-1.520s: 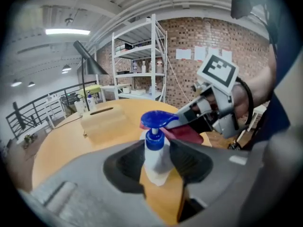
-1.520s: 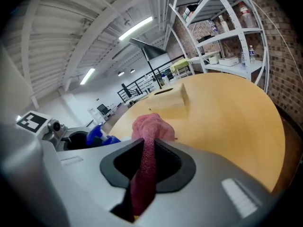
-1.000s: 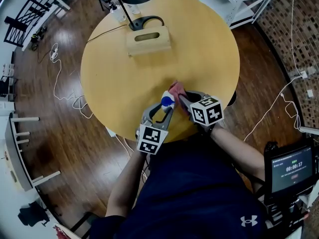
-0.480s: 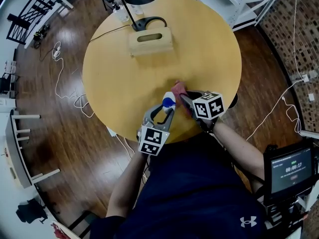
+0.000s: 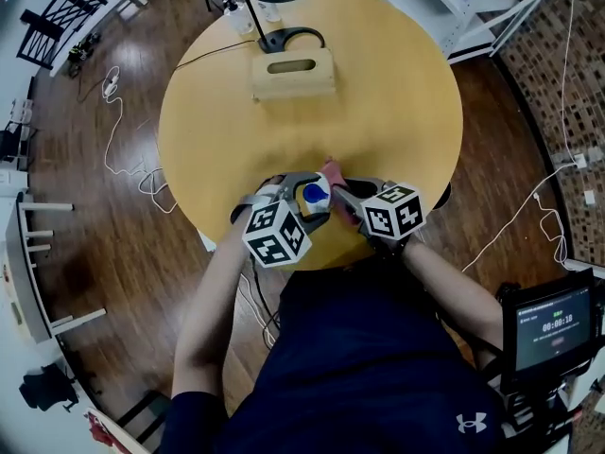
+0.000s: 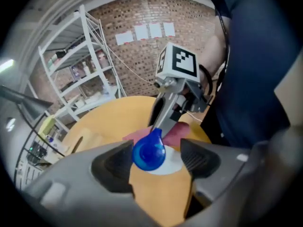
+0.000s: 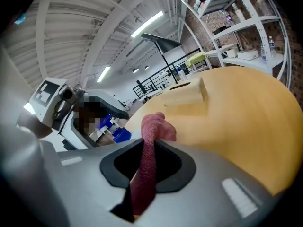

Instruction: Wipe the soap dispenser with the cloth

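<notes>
Since the earlier frame, the left gripper (image 5: 304, 199) has rolled leftward around the soap dispenser (image 5: 315, 194), which stands near the near edge of the round table (image 5: 378, 93). Left gripper view: the jaws are opening, with the dispenser's blue pump head and white body between them and the right pad clear of it. Right gripper view: the right gripper (image 7: 147, 167) is clamped on the red cloth (image 7: 150, 141), which is bunched beyond the tips.

A small screen (image 5: 553, 324) at the near right shows a timer reading roughly 00:00:18; its last digit is unclear. The dark shirt (image 5: 378, 367) bears a white Under Armour logo (image 5: 468, 421).
</notes>
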`<state>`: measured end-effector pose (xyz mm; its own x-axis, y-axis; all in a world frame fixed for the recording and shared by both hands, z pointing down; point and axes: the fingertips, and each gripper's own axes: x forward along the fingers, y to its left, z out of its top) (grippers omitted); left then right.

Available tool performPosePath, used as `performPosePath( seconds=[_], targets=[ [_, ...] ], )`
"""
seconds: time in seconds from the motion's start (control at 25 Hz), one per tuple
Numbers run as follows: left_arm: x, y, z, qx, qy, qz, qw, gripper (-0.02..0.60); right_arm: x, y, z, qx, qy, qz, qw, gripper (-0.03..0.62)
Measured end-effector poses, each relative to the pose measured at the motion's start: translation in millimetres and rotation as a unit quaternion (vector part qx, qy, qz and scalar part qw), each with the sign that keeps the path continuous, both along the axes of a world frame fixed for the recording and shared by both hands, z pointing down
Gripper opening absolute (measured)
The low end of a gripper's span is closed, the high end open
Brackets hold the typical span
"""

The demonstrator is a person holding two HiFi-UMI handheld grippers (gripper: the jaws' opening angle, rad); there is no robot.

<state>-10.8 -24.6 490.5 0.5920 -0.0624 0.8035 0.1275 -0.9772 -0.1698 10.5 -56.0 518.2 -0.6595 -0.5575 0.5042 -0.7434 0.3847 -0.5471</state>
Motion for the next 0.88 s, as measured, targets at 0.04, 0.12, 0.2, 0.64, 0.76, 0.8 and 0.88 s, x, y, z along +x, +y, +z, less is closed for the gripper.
performPosePath(
  seconds=[0.04,0.12,0.2,0.64,0.76,0.8,0.88],
  targets=[
    [-9,-4,4,-0.012,-0.016,0.008,0.9998,0.282,-12,-2,0,0.002,0.002,-0.009,1.000,0.067],
    [-28,-12,10,-0.028,-0.041,0.005,0.9988,0.156,-31,-5,1,0.004,0.009,-0.025,1.000,0.067],
    [-40,-14,12,-0.044,-0.030,-0.030,0.9981,0.149,-39,-5,4,0.001,0.016,-0.034,0.999,0.067],
    [-92,33,51,-0.117,0.154,-0.351,0.9161,0.147,-53,12,2,0.052,0.082,-0.078,0.992,0.069],
    [-84,41,65,-0.138,0.166,-0.359,0.9078,0.144,-99,31,2,0.076,0.110,-0.196,0.972,0.069],
    [-83,42,71,-0.146,0.169,-0.359,0.9063,0.141,-110,38,9,0.077,0.129,-0.229,0.962,0.067],
    [-82,45,89,-0.151,0.152,-0.350,0.9121,0.135,-118,43,28,0.075,0.180,-0.266,0.944,0.067]
  ],
)
